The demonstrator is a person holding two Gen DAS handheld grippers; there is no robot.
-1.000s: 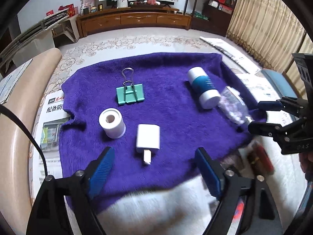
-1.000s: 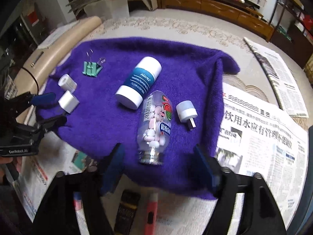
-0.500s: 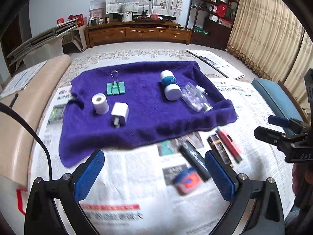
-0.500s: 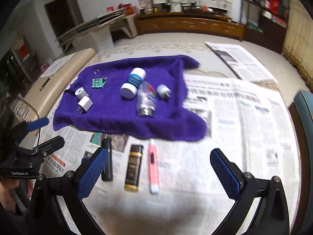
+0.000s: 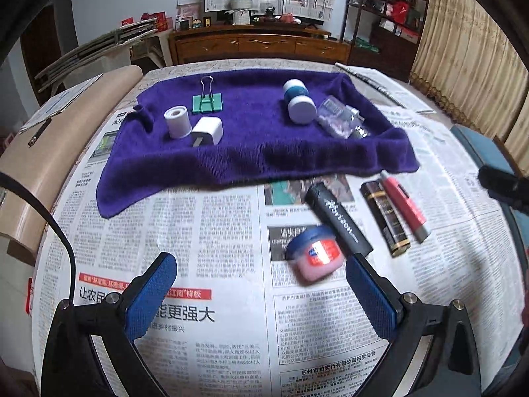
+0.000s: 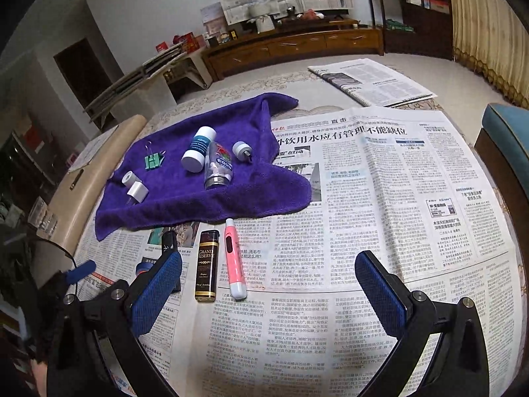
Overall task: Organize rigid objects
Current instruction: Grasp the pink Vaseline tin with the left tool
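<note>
A purple towel [image 5: 264, 152] on newspaper carries a green binder clip [image 5: 207, 102], a white tape roll [image 5: 178, 122], a white charger [image 5: 206, 131], a blue-and-white bottle [image 5: 297, 101] and a clear pill bottle [image 5: 337, 120]. A round white plug [image 6: 243, 150] lies on it too. In front of the towel lie a black tube [image 5: 337, 218], a dark box [image 5: 385, 218], a pink pen-like stick [image 5: 403, 206] and a small blue-lidded jar [image 5: 314, 256]. My left gripper [image 5: 259, 261] hovers open just before the jar. Also open and empty, my right gripper [image 6: 269, 258] stands near the stick [image 6: 234, 261].
Newspaper sheets [image 6: 396, 198] cover the surface right of the towel. A beige padded edge [image 5: 49, 165] runs along the left. A blue seat [image 6: 509, 139] stands at the right. A wooden cabinet [image 5: 258, 44] and shelves line the far wall.
Both grippers have pulled back from the towel and their jaws have spread wider. The newspaper and the items in front of the towel have come into view.
</note>
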